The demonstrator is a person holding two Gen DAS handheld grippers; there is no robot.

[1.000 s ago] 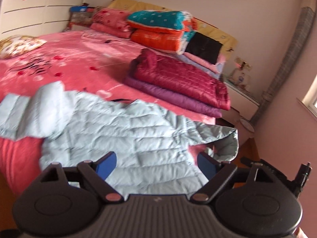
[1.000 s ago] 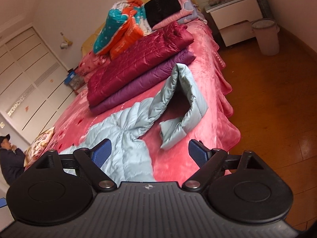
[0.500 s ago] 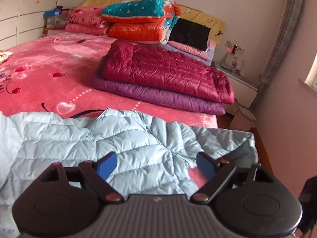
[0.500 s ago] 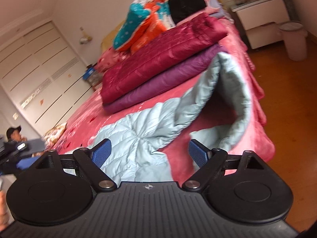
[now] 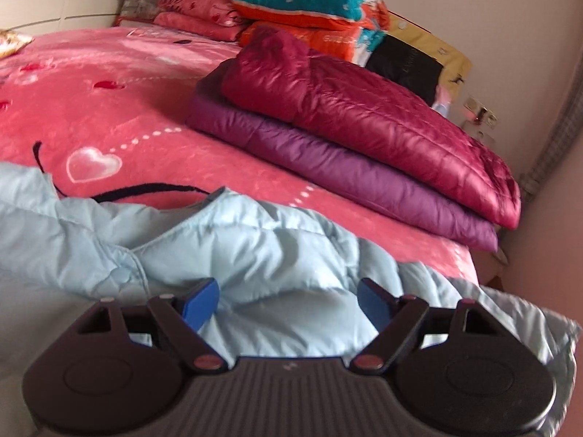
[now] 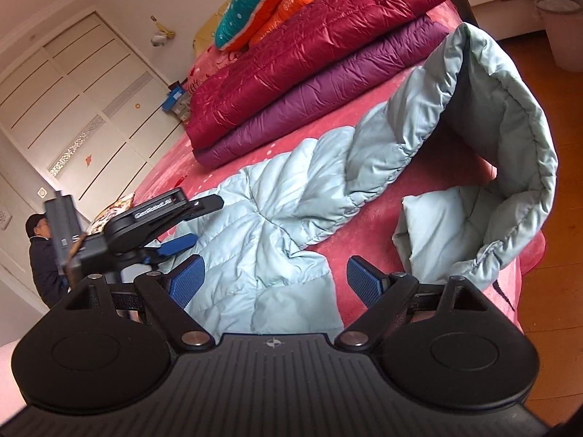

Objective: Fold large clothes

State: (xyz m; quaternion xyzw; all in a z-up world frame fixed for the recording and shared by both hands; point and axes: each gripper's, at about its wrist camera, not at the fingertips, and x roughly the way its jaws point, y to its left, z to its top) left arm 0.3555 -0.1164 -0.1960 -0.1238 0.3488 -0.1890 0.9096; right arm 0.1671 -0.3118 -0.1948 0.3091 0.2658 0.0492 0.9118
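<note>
A pale blue quilted jacket (image 6: 277, 225) lies spread on a bed covered with a pink blanket (image 5: 109, 109) printed with hearts. Its hood (image 6: 510, 127) reaches the bed's near edge and curls up and over on itself, its lining showing inside the curl.

The left gripper (image 5: 288, 298) sits low over the jacket's puffy fabric. Its blue pads are wide apart and its jaws are closing; a bulge of the jacket lies between them, but the pads do not press on it. In the right wrist view this same gripper shows from the side at the left, over the jacket's far part.

The right gripper (image 6: 277, 280) hovers over the jacket near the bed's edge, its two blue pads spread wide with the pale blue fabric seen in the gap below them; nothing is gripped.

Further up the bed, apart from the blue jacket, a dark red quilted garment (image 5: 364, 109) lies folded on top of a purple one (image 5: 346, 171). Behind them sits a pile of teal and orange bedding (image 5: 309, 3). A white wardrobe (image 6: 73, 83) stands at the far wall, with a person in dark clothes (image 6: 40, 255) before it, and a pale bin (image 6: 563, 32) stands on the wooden floor beside the bed
</note>
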